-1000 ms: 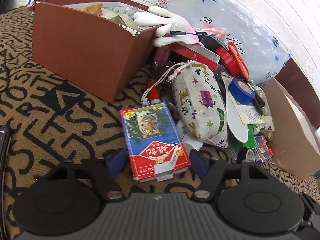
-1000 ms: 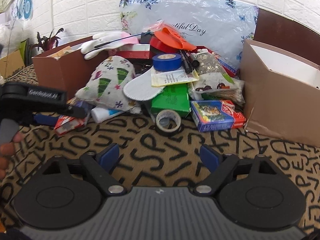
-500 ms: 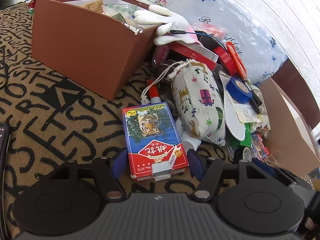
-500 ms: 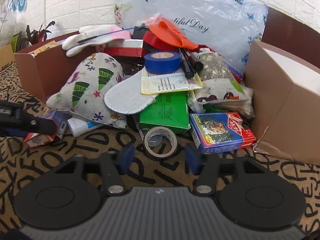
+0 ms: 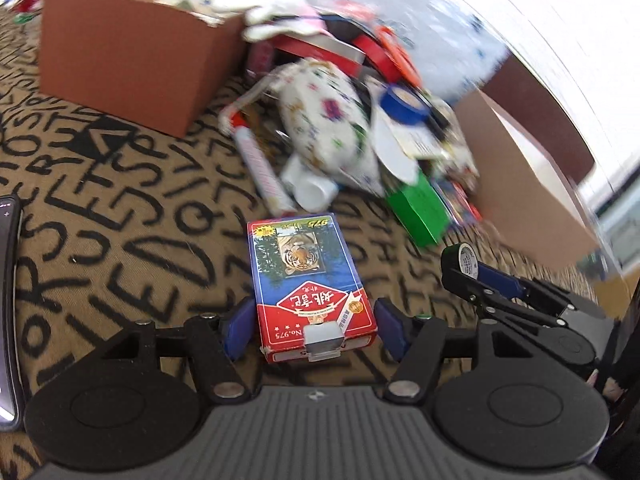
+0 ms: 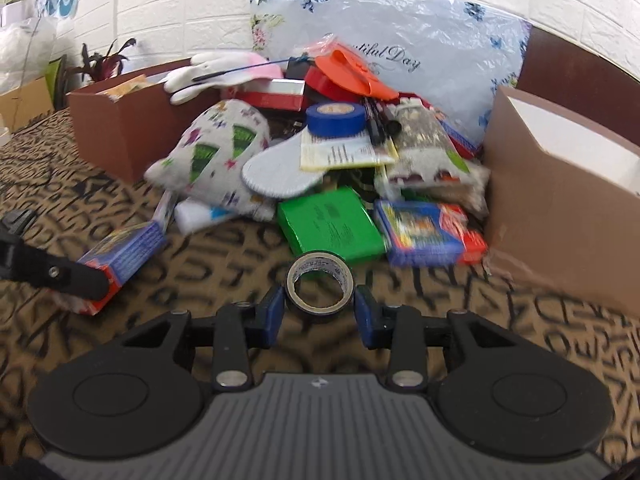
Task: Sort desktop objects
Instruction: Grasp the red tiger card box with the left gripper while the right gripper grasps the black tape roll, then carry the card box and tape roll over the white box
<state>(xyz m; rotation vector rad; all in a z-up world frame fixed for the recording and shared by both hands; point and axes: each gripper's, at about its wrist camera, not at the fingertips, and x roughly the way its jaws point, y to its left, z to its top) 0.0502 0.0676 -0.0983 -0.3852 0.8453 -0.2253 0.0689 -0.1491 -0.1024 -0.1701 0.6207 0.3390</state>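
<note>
My left gripper [image 5: 314, 326] is shut on a red and blue card box [image 5: 310, 284] with a tiger picture, held away from the pile; the box also shows in the right wrist view [image 6: 120, 252]. My right gripper [image 6: 320, 312] is shut on a black tape roll [image 6: 320, 286], which also shows in the left wrist view [image 5: 460, 264]. The pile holds a patterned cloth bag [image 6: 216, 160], a blue tape roll [image 6: 336, 118], a green box [image 6: 332, 224] and a second card box [image 6: 428, 232].
A brown box [image 5: 128, 56] with a white glove [image 6: 212, 74] on its rim stands at the left. A tan box [image 6: 560, 196] stands at the right. A white tube [image 5: 260, 164] and a white bottle [image 5: 308, 188] lie by the pile. A phone edge [image 5: 8, 312] shows far left.
My left gripper has pulled the card box back from the pile, uncovering the white tube. My right gripper has closed onto the black tape roll and drawn it from the pile.
</note>
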